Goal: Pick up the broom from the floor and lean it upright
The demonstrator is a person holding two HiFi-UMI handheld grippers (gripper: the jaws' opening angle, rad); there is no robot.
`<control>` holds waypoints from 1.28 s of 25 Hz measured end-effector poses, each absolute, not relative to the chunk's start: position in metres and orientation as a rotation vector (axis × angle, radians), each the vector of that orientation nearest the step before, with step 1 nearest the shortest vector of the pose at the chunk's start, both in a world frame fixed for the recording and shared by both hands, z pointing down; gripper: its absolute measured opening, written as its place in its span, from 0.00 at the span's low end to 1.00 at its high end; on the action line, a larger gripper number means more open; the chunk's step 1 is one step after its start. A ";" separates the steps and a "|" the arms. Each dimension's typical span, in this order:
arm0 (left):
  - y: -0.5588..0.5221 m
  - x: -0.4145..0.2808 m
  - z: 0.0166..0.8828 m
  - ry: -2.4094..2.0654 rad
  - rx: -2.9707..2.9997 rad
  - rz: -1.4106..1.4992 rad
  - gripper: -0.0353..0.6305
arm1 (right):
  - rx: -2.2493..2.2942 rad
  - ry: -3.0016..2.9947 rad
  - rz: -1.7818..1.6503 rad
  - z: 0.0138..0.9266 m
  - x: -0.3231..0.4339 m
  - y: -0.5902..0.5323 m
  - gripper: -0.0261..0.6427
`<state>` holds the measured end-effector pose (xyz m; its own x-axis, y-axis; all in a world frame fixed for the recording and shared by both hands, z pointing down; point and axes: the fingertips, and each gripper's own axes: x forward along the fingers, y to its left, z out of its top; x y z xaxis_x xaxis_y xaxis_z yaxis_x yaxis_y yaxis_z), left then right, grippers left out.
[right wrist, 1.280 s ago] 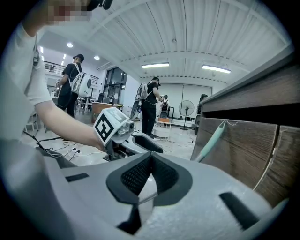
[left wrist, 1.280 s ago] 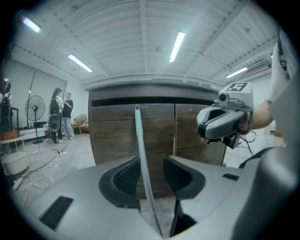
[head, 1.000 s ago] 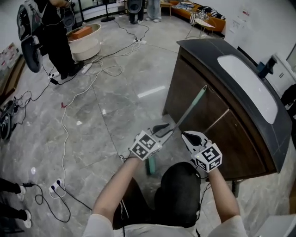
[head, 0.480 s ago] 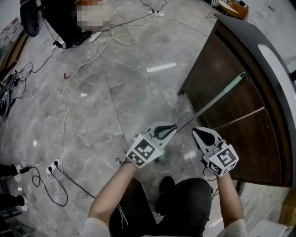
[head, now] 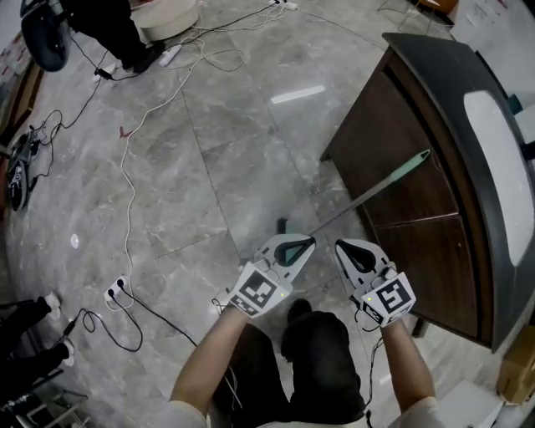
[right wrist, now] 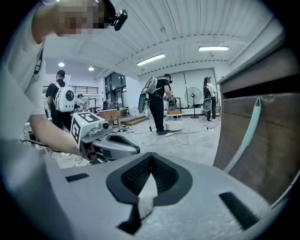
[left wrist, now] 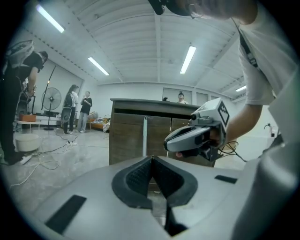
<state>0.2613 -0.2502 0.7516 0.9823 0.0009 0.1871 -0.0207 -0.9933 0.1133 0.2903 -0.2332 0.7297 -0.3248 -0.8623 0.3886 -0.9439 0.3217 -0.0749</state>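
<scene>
The broom (head: 376, 188) has a thin grey handle with a pale green end. It stands tilted against the front of the dark wooden counter (head: 435, 92), and its lower end comes down to the floor just past my left gripper (head: 309, 242). That gripper's jaws have just been closing and are now shut with nothing between them. The left gripper view has the handle (left wrist: 145, 136) upright against the counter ahead of the shut tips (left wrist: 151, 157). My right gripper (head: 341, 246) hovers beside the left, also shut and empty, and its view shows the handle (right wrist: 248, 136) to its right.
White and black cables (head: 125, 192) trail over the grey marble floor, with a power strip (head: 117, 288) at the left. People stand at the far left (head: 117, 25). The counter fills the right side. My own legs (head: 322, 359) are below the grippers.
The left gripper's jaws, open around the broom handle a second ago, have come off it and shut. Both grippers have drawn back from the counter. The broom stays leaning there.
</scene>
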 end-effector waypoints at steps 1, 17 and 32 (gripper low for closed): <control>-0.248 0.257 0.737 -0.023 2.989 0.302 0.06 | 1.628 -2.304 0.445 0.716 0.291 -0.230 0.04; -0.223 0.245 0.405 -0.093 2.843 0.389 0.07 | 1.681 -2.210 0.595 0.395 0.321 -0.181 0.04; -0.158 0.200 0.174 -0.100 2.932 0.365 0.07 | 1.833 -2.168 0.482 0.176 0.287 -0.119 0.04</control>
<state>0.1998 -0.1582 0.1738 0.9676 -0.0439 0.2488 -0.0892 -0.9807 0.1740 0.2874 -0.1188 0.1765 -0.1690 -0.8988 0.4044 -0.9855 0.1481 -0.0827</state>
